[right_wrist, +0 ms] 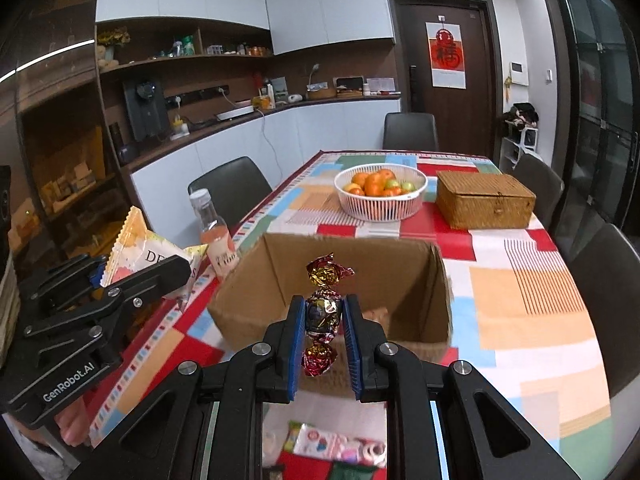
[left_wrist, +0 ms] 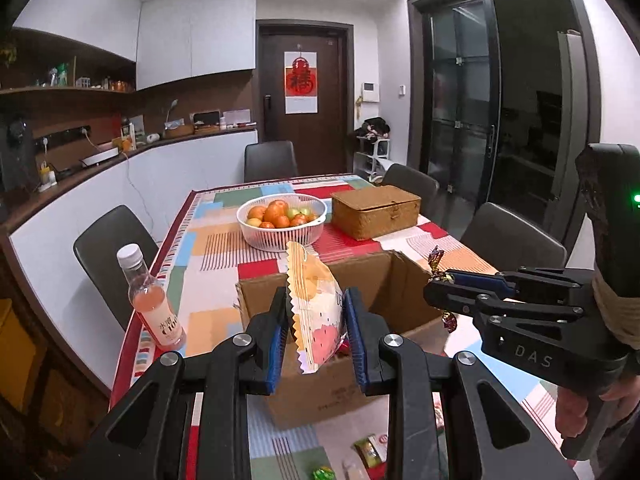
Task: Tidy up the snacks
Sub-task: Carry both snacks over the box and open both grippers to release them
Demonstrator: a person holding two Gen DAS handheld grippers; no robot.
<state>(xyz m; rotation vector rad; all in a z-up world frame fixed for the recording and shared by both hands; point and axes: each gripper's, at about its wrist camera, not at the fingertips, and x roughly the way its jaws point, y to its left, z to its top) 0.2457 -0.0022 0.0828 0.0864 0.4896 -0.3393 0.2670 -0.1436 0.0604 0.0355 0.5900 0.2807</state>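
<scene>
My left gripper (left_wrist: 316, 304) is shut on a white and orange snack packet (left_wrist: 314, 312), held upright above the near edge of an open cardboard box (left_wrist: 384, 276). My right gripper (right_wrist: 323, 312) is shut on a foil-wrapped candy (right_wrist: 323, 310), held above the near wall of the same box (right_wrist: 352, 256). In the left wrist view the right gripper (left_wrist: 440, 280) hovers at the box's right side with the candy (left_wrist: 436, 258). In the right wrist view the left gripper (right_wrist: 132, 272) and its packet (right_wrist: 140, 252) are to the box's left.
A pink drink bottle (left_wrist: 150, 300) stands left of the box. A white fruit basket (left_wrist: 280, 220) and a wicker box (left_wrist: 374, 210) sit behind it. Loose snacks (left_wrist: 370, 450) lie on the patterned tablecloth (right_wrist: 520, 300) near me. Chairs surround the table.
</scene>
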